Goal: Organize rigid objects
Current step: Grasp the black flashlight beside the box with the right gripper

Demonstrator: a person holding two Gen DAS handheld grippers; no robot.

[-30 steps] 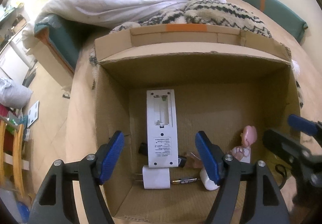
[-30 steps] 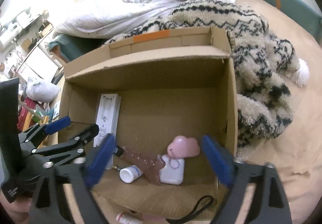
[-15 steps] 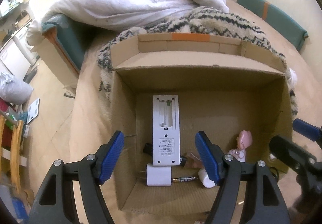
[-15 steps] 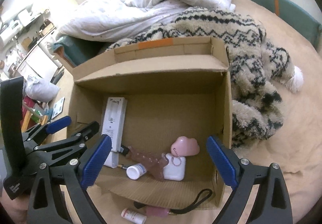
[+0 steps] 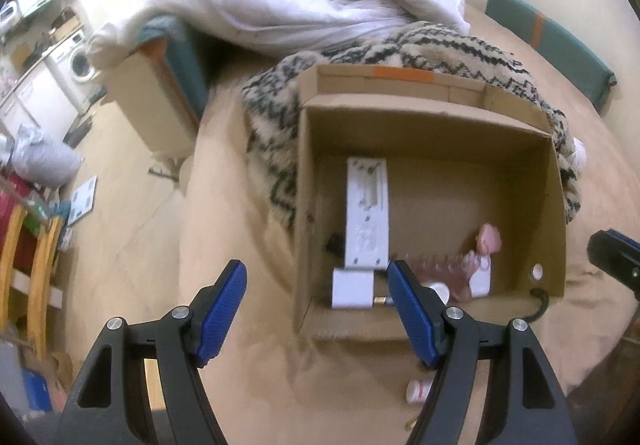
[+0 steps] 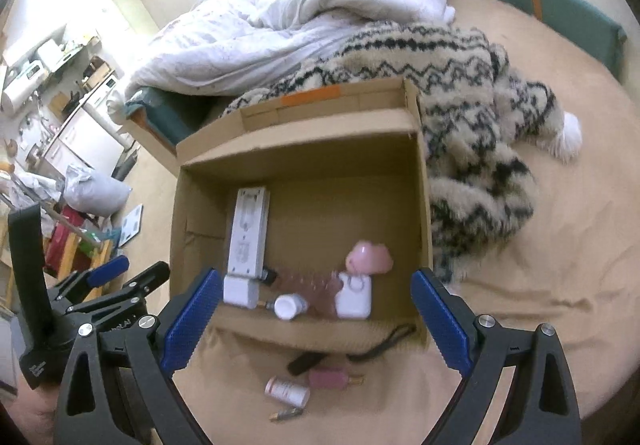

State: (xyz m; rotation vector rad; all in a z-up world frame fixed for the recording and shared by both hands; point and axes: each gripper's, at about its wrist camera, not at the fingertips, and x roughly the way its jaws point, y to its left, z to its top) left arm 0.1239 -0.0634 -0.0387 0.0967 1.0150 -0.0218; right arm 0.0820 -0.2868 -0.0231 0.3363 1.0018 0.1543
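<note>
The cardboard box stands open on the beige bed cover, beside a patterned blanket. Inside lie a white remote, a white charger, a small white bottle, a pink item and a white case. In front of the box lie a second bottle and a pink tube. The left gripper and the right gripper both hang above, jaws spread, with nothing between them.
</note>
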